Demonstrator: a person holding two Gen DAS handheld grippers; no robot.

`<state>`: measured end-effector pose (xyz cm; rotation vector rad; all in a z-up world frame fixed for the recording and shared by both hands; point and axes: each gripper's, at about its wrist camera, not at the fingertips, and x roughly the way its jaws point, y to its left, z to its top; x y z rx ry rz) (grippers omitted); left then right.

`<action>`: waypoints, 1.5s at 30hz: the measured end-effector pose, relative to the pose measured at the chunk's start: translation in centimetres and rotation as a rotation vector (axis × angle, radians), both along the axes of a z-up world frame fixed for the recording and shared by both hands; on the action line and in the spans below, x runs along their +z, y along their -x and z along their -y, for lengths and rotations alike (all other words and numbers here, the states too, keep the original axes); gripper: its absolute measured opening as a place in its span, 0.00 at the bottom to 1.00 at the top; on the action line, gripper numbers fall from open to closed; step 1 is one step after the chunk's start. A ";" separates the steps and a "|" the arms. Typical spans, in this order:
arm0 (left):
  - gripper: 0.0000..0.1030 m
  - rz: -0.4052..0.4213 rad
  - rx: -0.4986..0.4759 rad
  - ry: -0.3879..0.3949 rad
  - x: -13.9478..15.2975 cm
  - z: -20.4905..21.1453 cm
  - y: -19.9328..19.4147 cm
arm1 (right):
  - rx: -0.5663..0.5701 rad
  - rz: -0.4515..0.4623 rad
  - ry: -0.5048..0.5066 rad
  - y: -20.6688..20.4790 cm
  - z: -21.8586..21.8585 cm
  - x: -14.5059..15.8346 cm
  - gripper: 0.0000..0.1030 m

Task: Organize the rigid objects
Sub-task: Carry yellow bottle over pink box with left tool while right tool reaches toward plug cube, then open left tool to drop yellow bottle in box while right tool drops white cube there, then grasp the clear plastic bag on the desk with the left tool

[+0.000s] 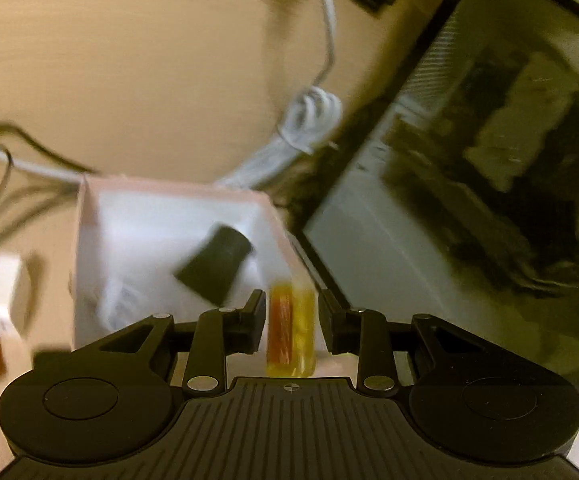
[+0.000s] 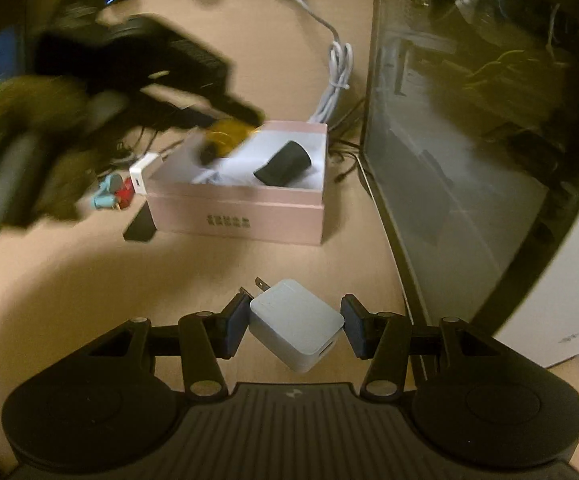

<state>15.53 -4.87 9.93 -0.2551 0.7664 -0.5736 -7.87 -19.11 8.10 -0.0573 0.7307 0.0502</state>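
My left gripper [image 1: 291, 308] is shut on a small yellow bottle [image 1: 291, 336] with an orange label, held above the near right corner of an open pink box [image 1: 89, 240]. A black cylindrical object [image 1: 213, 264] lies inside the box on white padding. In the right wrist view the left gripper [image 2: 237, 122] shows blurred, with the yellow bottle [image 2: 225, 134] over the pink box [image 2: 241, 216]. My right gripper [image 2: 295, 308] is shut on a white plug-in charger [image 2: 297, 330], prongs pointing away, above the wooden desk short of the box.
A glass-sided computer case [image 2: 469, 140] stands along the right. A coiled white cable [image 2: 339, 76] lies behind the box. Left of the box sit another white charger [image 2: 143, 174], small blue and red items [image 2: 109, 196], dark cables and a black wedge [image 2: 139, 228].
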 end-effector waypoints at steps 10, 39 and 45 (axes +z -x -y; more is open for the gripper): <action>0.32 0.023 0.188 -0.020 -1.0 -7.4 5.1 | 0.026 -0.020 0.018 -1.7 -0.7 0.0 0.49; 0.32 -0.005 0.609 -0.234 -2.4 -25.4 6.0 | 0.383 0.007 0.030 -16.9 -13.1 0.5 0.54; 0.32 -0.089 0.566 -0.364 -5.0 -25.4 -0.4 | 0.378 -0.032 0.046 -12.2 -11.6 -0.4 0.54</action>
